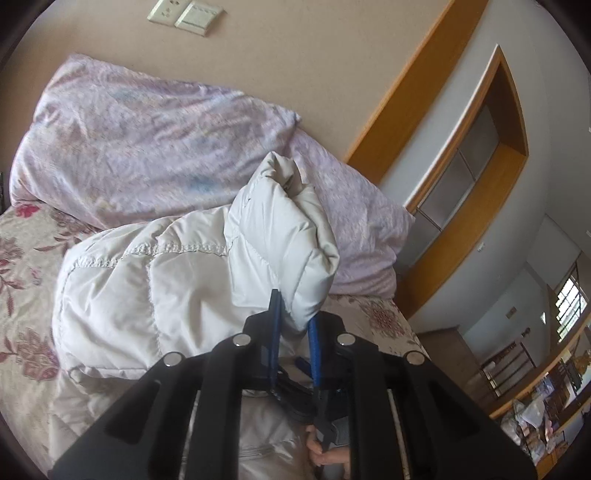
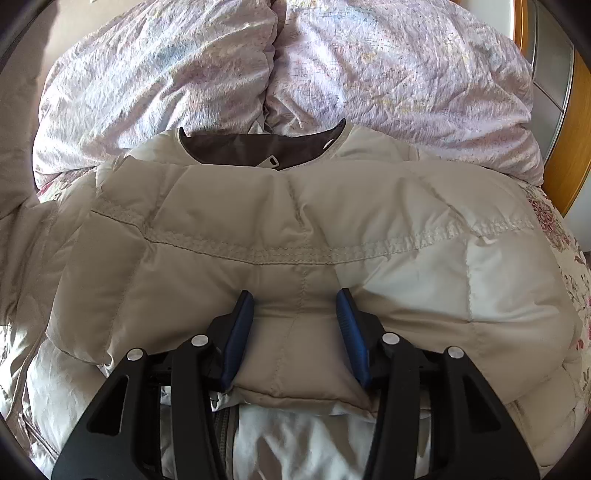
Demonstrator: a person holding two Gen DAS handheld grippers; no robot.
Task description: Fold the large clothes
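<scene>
Puffer jacket (image 2: 295, 229), cream, quilted, dark-lined collar: spread on the floral bed (image 1: 22, 258) before a lilac duvet (image 2: 369, 74). Left claw (image 1: 293, 310) clamped on a raised puffy fold of it. Right claw (image 2: 295, 302) clamped across a padded fold at its near edge.

No readable text, label, brand, number or sign to be found in either view, none made out on the jacket (image 2: 295, 221), the bedding (image 2: 369, 74) or the wall plates (image 1: 186, 16)
</scene>
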